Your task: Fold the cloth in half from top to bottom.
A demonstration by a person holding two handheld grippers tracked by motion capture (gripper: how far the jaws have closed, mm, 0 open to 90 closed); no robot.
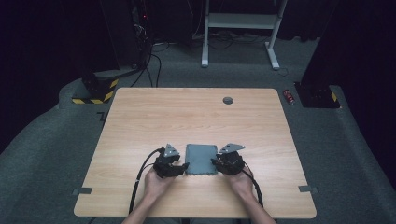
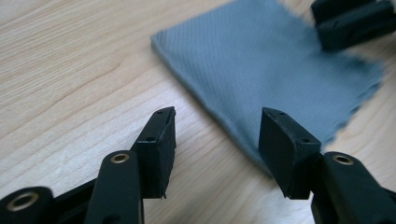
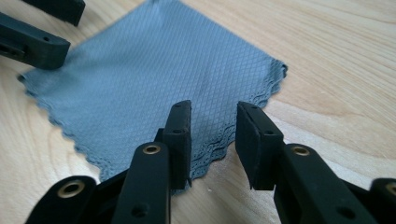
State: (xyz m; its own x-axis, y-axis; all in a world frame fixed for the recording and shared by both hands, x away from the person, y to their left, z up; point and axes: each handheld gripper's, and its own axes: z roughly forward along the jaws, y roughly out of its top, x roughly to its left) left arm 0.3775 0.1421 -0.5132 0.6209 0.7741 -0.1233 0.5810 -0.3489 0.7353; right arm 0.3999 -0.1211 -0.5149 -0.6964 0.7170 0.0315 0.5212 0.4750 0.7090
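On the wooden worktop [image 1: 140, 121], a folded grey cloth [image 1: 201, 159] lies flat near the middle of the near edge, well apart from both side edges. The left gripper [image 1: 180, 167] sits just beside the cloth's left edge, at its near left corner. In the left gripper view, the left gripper [image 2: 217, 140] has its jaws standing apart with nothing pressed between the pads: one jaw is over bare wood, the other at the cloth's [image 2: 266, 60] folded edge, and the edge runs through the gap. The right gripper [image 1: 215, 163] rests at the cloth's right edge, toward the near right corner. In the right gripper view, the right gripper [image 3: 212, 140] has its jaws parted by a moderate gap, and the scalloped border of the cloth [image 3: 154, 79] lies between and under them; the pads do not squeeze it.

The cloth is a blue-grey rectangle, folded into several layers that show as stacked edges along one side. Its weave forms a fine diamond pattern, and the free edges are cut in small waves. It lies smooth, without visible wrinkles.
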